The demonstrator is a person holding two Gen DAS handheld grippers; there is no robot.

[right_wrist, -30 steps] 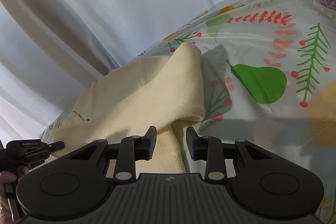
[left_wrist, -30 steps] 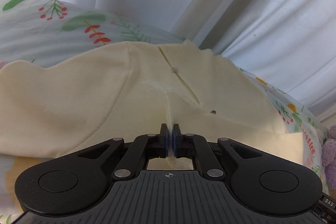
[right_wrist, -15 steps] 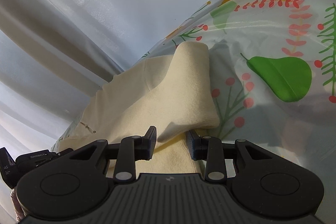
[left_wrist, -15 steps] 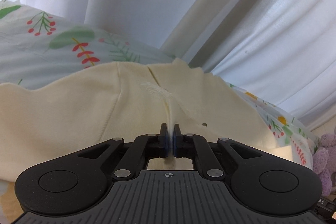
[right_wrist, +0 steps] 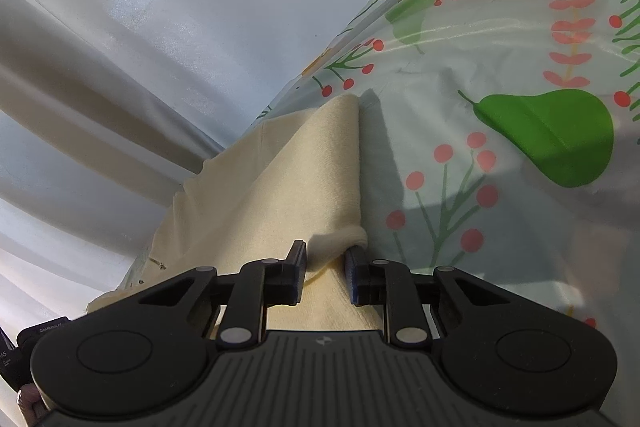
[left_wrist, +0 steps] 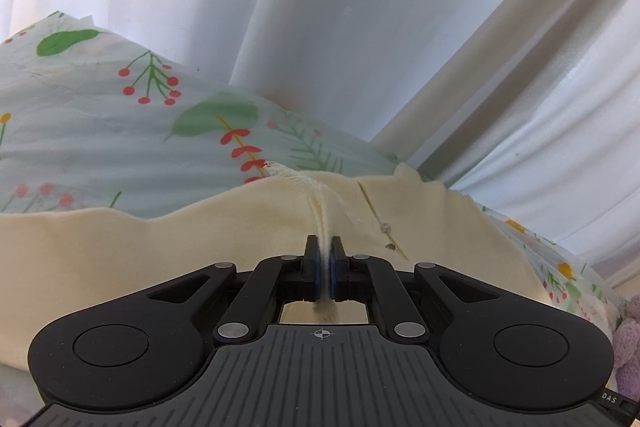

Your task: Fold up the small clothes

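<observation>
The left gripper (left_wrist: 324,267) points low and nearly level over the cloth, its blue-padded jaws pinched tight on a thin ridge of the cream garment (left_wrist: 160,251), which rises from the pinch to a frayed lace edge (left_wrist: 288,173). Just right of the pinch runs a placket with two small snaps (left_wrist: 386,227). The right gripper (right_wrist: 325,269) tilts downward, its jaws standing apart on either side of a folded sleeve (right_wrist: 320,179), the rolled edge lying between them. The garment lies spread on a floral tablecloth (left_wrist: 100,131) printed with berries and a green pear (right_wrist: 552,135). Behind hangs a white curtain (left_wrist: 320,7); a purple plush toy (left_wrist: 628,339) sits at far right.
</observation>
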